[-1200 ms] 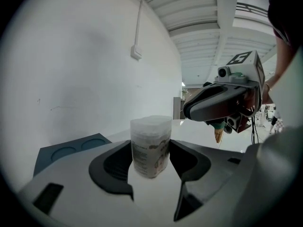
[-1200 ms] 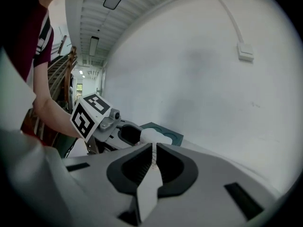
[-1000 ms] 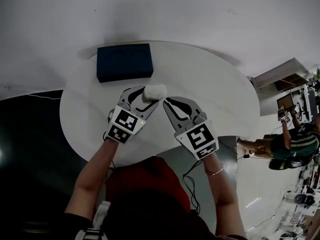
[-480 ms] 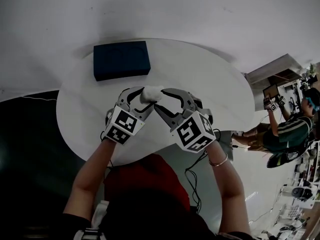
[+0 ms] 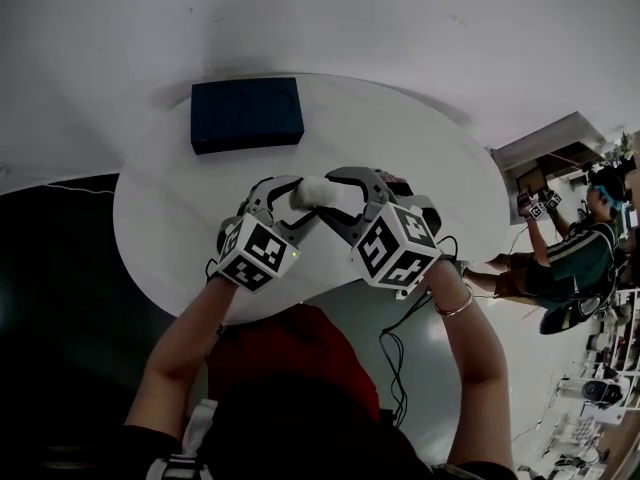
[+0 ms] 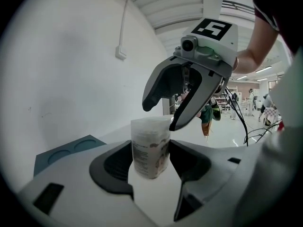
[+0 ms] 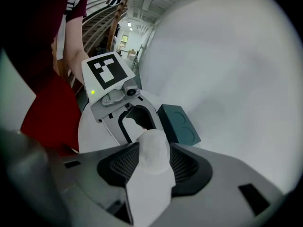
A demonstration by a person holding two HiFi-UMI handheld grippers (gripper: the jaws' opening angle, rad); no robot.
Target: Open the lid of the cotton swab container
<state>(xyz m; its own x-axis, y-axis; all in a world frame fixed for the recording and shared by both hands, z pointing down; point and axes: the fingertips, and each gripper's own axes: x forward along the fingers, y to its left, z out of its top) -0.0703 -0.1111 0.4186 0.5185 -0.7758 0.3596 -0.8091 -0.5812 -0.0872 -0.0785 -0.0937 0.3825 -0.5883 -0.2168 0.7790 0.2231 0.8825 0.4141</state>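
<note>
The cotton swab container (image 5: 312,192), a small clear tub with a printed label (image 6: 150,145), is held above the round white table (image 5: 420,158). My left gripper (image 5: 290,198) is shut on its body, with both pads against its sides (image 6: 150,156). My right gripper (image 5: 336,190) faces it from the right, and its jaws are opening. The tub's pale lid end (image 7: 154,151) sits between the right pads. In the left gripper view, the right gripper (image 6: 160,117) straddles the tub's top with its fingertips spread apart, one just beside the lid's rim.
A dark blue flat box (image 5: 247,114) with two round recesses (image 7: 177,124) lies at the table's far left side. A person (image 5: 580,258) stands off to the right, beyond the table. Dark floor lies to the left.
My right gripper has swung left from beside the tub and spread its jaws around the tub's lid end. The left gripper keeps hold and has shifted slightly nearer.
</note>
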